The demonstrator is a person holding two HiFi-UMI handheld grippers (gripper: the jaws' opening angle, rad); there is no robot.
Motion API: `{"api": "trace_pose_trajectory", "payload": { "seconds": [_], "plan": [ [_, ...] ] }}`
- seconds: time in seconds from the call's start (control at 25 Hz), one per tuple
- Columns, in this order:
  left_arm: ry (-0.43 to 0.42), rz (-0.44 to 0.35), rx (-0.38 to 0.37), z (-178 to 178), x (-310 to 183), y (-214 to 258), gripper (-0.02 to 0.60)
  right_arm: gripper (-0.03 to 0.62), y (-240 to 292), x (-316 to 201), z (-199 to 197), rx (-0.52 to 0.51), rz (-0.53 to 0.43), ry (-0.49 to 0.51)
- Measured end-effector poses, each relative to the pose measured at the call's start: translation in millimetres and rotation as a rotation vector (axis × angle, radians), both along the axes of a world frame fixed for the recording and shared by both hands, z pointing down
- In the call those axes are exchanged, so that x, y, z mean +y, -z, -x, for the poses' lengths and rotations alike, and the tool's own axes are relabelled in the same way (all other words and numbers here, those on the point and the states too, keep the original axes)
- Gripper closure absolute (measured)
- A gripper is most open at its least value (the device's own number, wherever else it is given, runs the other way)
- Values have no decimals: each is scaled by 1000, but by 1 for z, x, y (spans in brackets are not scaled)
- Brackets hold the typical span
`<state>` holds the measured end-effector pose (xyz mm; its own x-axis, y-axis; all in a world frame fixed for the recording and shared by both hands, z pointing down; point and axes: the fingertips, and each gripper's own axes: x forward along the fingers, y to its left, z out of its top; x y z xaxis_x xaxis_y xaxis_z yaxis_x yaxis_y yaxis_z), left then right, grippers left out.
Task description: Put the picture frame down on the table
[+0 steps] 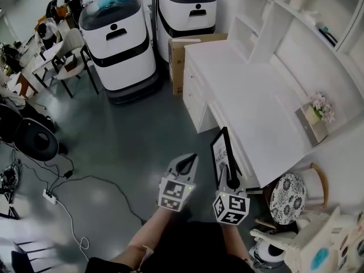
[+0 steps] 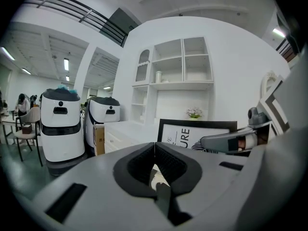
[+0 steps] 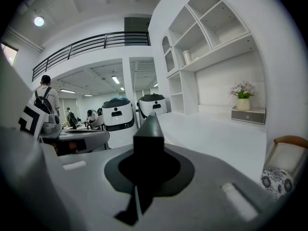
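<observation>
The picture frame (image 1: 219, 151) is black with a white print and stands upright on its edge, held in the air just off the near end of the white table (image 1: 250, 90). My right gripper (image 1: 232, 177) is shut on its lower edge. In the right gripper view the frame's black edge (image 3: 148, 141) rises between the jaws, with the table top (image 3: 216, 136) beyond it. My left gripper (image 1: 186, 164) hangs beside it to the left over the grey floor, shut and holding nothing. The left gripper view shows the frame's print (image 2: 190, 134) and the right gripper (image 2: 230, 141) on it.
Two white wheeled machines (image 1: 118, 38) (image 1: 187, 10) stand on the floor beyond the table, with a cardboard box (image 1: 181, 53) against the table's far end. A flower pot (image 1: 318, 108) sits on a small box at the wall. A chair with a patterned cushion (image 1: 289, 197) is at my right. Cables (image 1: 68, 183) lie on the floor.
</observation>
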<state>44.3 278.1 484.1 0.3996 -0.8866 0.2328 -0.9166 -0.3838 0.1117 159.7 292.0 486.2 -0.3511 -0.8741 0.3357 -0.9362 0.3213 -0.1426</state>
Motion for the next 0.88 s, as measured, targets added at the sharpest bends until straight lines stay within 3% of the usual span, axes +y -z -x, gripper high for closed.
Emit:
{"api": "trace_pose_trajectory", "payload": {
  "seconds": [0.88],
  "plan": [
    [-17,13,-7,29,-31,-11,569,580,-5,-34,35,-22,7,2]
  ]
}}
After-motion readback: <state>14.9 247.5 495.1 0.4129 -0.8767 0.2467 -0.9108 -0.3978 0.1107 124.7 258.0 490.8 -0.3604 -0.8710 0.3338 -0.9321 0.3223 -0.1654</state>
